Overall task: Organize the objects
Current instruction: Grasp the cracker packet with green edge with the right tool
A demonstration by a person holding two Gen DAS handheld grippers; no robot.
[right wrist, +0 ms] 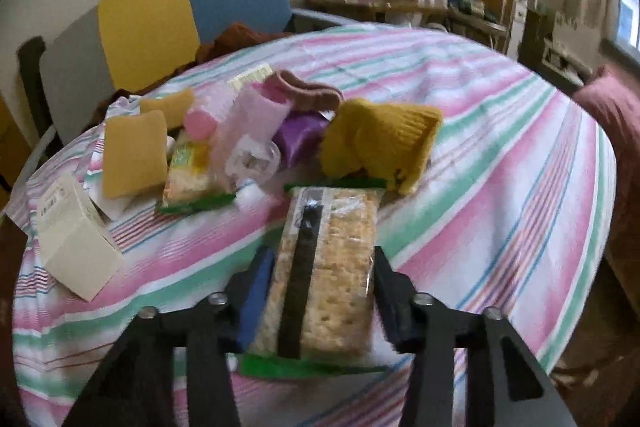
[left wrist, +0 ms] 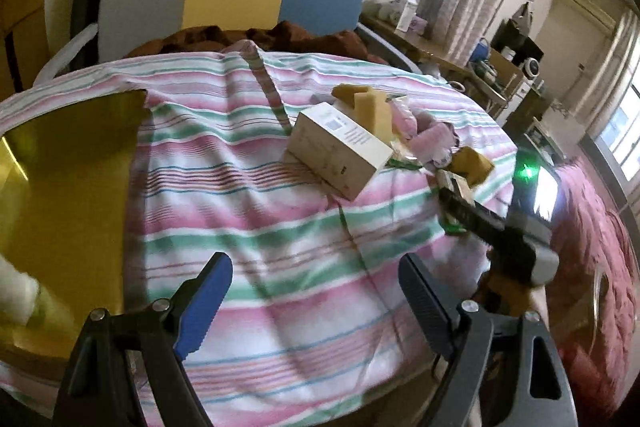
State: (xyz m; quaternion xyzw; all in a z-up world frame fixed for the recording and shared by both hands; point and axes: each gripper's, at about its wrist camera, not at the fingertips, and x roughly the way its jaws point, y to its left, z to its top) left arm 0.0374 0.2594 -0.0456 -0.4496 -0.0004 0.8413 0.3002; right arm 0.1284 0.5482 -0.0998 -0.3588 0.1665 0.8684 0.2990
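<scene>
While the right gripper (right wrist: 316,291) jaws clamp a cracker packet (right wrist: 320,275) just above the striped surface (right wrist: 480,163) near the pile, the left gripper (left wrist: 316,291) hovers wide open, so sorting it into the yellow bin (left wrist: 64,195) at left likely comes next.

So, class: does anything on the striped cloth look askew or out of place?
The cream carton lies tipped on its side, apart from the jumbled pile of sponges, socks and packets. The right gripper clamps a cracker packet.
</scene>
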